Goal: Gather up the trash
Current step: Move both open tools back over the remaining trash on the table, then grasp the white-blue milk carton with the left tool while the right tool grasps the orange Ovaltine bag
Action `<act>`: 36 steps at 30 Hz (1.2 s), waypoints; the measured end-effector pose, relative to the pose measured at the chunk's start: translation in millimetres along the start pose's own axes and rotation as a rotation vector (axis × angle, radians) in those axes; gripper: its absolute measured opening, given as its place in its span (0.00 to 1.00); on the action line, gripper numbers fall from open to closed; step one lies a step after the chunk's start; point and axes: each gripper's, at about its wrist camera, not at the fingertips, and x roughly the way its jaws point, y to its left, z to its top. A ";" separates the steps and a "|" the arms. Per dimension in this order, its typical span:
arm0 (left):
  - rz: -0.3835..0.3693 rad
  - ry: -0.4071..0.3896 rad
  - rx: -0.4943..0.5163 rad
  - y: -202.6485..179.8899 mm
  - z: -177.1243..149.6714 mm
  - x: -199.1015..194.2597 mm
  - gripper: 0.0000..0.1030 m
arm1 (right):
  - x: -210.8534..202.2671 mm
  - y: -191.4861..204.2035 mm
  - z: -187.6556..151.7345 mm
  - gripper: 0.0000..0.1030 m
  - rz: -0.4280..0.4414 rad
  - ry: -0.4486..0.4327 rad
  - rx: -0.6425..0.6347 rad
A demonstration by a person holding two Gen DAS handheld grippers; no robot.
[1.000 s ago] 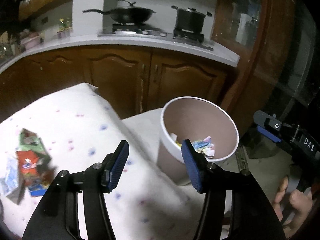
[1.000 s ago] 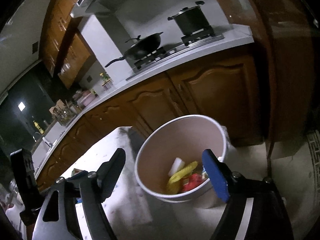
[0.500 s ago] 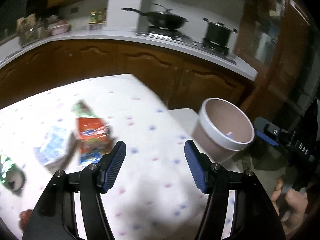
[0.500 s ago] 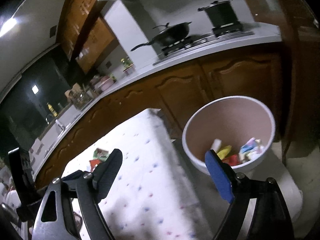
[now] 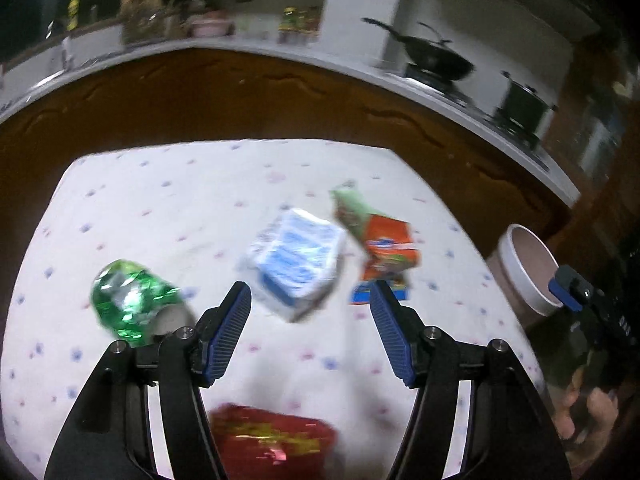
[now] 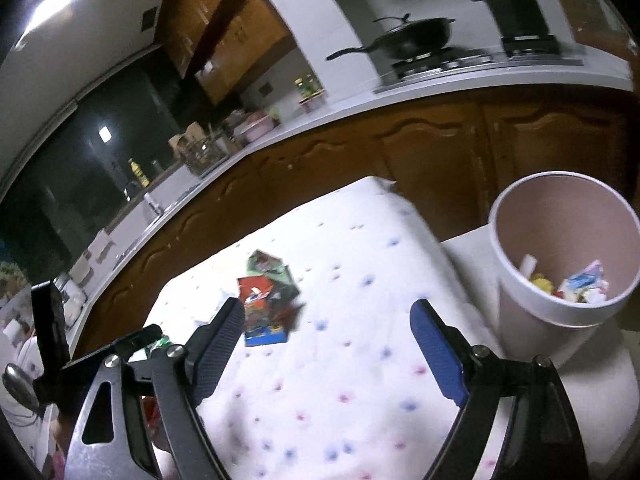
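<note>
Both tongs were open and empty, the left tongs (image 5: 310,312) lined up on the blue-and-white carton (image 5: 296,264) since the bin (image 6: 560,256) sat just off the worktop (image 5: 180,208), handy for dropping.

No print can be read. The blue-and-white pack (image 5: 294,262), the orange box (image 5: 390,250), the green wrapper (image 5: 130,304) and the red packet (image 5: 272,442) on the tabletop (image 5: 180,200) all carry printing, but blur smears it. Faint white marks on the right hand-held gripper (image 5: 624,322) at the tabletop's right edge are too small to make out.
</note>
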 end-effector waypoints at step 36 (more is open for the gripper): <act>-0.018 0.375 0.045 30.8 41.4 130.6 0.61 | 150.9 52.6 -12.7 0.69 0.055 0.240 -0.069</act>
